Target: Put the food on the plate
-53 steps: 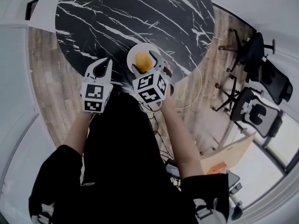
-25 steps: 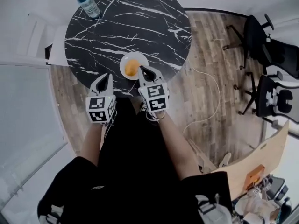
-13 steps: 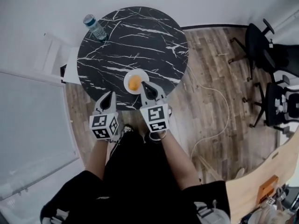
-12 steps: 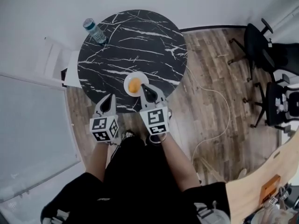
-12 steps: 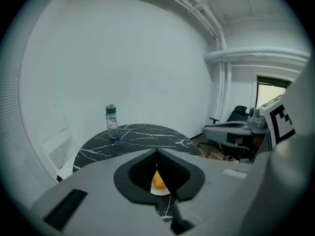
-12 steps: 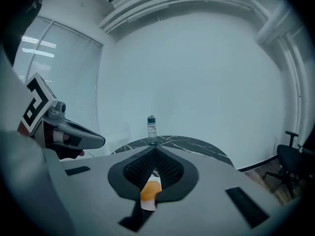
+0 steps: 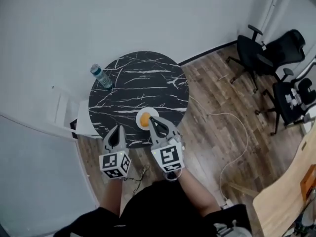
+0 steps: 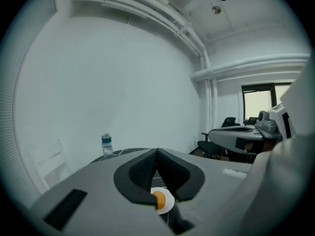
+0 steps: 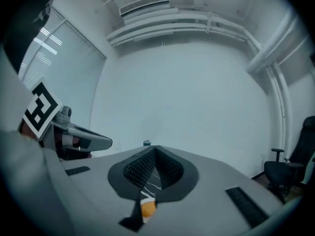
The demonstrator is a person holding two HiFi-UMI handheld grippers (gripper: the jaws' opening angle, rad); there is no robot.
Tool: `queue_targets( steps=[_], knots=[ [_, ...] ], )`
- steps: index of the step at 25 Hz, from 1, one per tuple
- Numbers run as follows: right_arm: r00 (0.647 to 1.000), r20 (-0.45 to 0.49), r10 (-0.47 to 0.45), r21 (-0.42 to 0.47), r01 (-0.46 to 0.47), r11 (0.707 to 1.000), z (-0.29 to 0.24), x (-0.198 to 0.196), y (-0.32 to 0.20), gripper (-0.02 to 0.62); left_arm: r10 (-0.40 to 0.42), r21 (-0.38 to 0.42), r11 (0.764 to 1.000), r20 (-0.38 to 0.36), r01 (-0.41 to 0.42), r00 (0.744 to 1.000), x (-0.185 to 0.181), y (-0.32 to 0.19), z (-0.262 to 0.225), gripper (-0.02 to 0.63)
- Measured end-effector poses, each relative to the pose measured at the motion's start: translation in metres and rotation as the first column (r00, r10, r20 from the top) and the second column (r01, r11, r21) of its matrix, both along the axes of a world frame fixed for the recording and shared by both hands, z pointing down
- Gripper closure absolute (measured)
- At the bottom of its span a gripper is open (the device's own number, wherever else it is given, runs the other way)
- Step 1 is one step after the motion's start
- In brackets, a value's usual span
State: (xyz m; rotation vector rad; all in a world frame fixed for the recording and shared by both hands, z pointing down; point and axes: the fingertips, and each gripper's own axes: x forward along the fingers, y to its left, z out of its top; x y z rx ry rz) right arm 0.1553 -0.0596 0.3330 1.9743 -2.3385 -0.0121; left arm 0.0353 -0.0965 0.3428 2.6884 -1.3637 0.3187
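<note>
An orange piece of food [image 7: 144, 119] lies on a small white plate [image 7: 149, 114] near the front edge of the round black marble table [image 7: 138, 83]. My left gripper [image 7: 117, 131] hangs shut and empty over the table's front edge, left of the plate. The right gripper [image 7: 151, 121] is also shut and empty, its tip just at the plate's near right side, high above it. Through the left gripper view's jaw notch the food [image 8: 158, 199] and plate [image 8: 168, 203] show far below. The right gripper view shows the food [image 9: 148, 208] the same way.
A water bottle [image 7: 101, 77] stands at the table's far left edge. A white chair [image 7: 64, 115] sits left of the table. Black office chairs [image 7: 269, 51] stand at the right, a white cable [image 7: 232, 132] runs over the wooden floor, and a wooden table edge [image 7: 291, 191] is at lower right.
The view has pulled back and up: the table, plate and food look smaller and farther away. Both grippers stay shut, held together in front of the person.
</note>
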Motion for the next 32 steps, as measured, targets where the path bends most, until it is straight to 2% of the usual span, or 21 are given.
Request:
queue_targets(
  steps=[3,6,9,16,26,32],
  knots=[
    [1.0,0.0,0.024,0.068,-0.024,0.997,-0.033,-0.012,0.019,0.598,0.033,0.079,0.996,-0.01,-0.032,0.999,-0.011,0.016,-0.031,0.606],
    [0.998,-0.018,0.061,0.1,-0.059,0.993,-0.055,-0.021,0.032,0.598,0.051,0.114,0.992,-0.031,-0.047,0.998,-0.026,0.028,-0.043,0.606],
    [0.997,-0.025,0.076,0.099,-0.073,0.992,-0.069,-0.032,0.04,0.598,0.048,0.104,0.994,-0.07,-0.041,0.996,-0.045,0.03,-0.049,0.606],
    [0.995,-0.042,0.087,0.084,-0.083,0.993,-0.071,-0.054,0.044,0.598,0.03,0.109,0.994,-0.087,-0.02,0.996,-0.074,0.029,-0.056,0.606],
    [0.99,-0.095,0.102,0.117,-0.091,0.989,-0.078,-0.071,0.033,0.598,0.023,0.142,0.99,-0.096,-0.009,0.995,-0.099,0.019,-0.063,0.606],
    [0.988,-0.111,0.105,0.121,-0.091,0.988,-0.081,-0.077,0.03,0.598,0.039,0.15,0.988,-0.096,-0.024,0.995,-0.101,0.017,-0.064,0.606]
  ],
)
